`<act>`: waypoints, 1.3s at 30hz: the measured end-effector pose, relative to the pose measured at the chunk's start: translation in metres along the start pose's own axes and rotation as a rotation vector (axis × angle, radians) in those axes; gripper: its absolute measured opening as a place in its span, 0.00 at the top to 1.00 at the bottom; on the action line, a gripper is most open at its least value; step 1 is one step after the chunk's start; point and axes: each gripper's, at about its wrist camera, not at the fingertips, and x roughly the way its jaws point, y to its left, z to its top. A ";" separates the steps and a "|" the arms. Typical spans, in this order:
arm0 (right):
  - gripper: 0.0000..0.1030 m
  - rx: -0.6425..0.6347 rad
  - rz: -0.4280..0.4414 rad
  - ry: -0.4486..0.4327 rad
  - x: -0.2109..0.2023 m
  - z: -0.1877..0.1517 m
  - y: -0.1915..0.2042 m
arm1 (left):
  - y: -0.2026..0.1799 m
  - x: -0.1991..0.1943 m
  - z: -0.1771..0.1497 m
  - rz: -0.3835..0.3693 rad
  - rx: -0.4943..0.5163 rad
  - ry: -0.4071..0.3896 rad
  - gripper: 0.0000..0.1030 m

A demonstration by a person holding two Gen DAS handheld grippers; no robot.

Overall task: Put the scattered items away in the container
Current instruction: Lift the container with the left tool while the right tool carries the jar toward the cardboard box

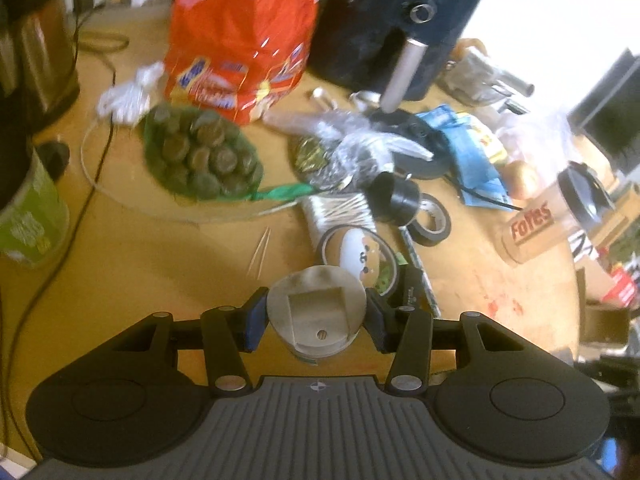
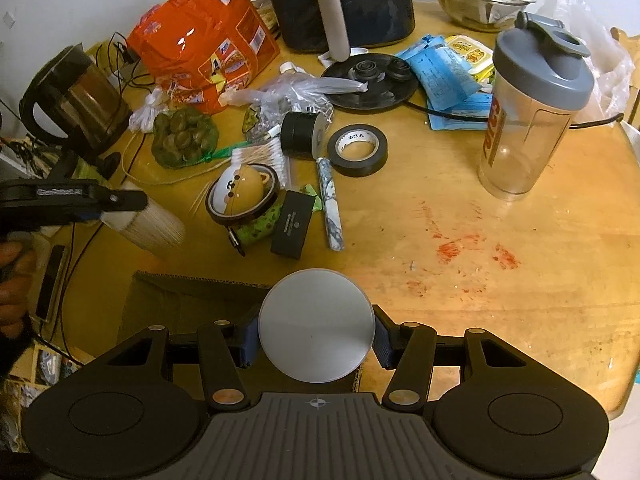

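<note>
Silver puck clamped in right gripper, above cardboard box at table's near edge. Left gripper closed on ridged metal cylinder (same item seen sideways in right view). Step: carrying; next, lower, release into box.

Red "Fores"-like lettering ran down the clear shaker bottle far right of the gripper, other print stayed unreadable
</note>
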 end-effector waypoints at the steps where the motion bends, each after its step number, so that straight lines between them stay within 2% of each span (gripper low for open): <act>1: 0.45 -0.005 -0.003 0.004 0.001 0.000 0.001 | -0.002 -0.004 -0.001 0.003 0.012 -0.005 0.53; 11: 0.45 -0.070 -0.005 0.046 0.012 0.006 0.012 | -0.023 -0.037 -0.017 0.001 0.097 -0.032 0.53; 18: 0.45 -0.113 -0.015 0.074 0.019 0.007 0.016 | -0.032 -0.041 -0.032 0.006 0.132 -0.013 0.53; 25: 0.45 -0.155 -0.026 0.107 0.028 0.004 0.018 | -0.042 -0.033 -0.048 0.005 0.193 0.015 0.53; 34: 0.45 -0.237 -0.045 0.117 0.039 0.000 0.023 | -0.055 -0.013 -0.071 0.036 0.354 0.020 0.53; 39: 0.45 -0.331 -0.063 0.107 0.044 -0.005 0.031 | -0.059 -0.004 -0.080 0.048 0.437 0.022 0.53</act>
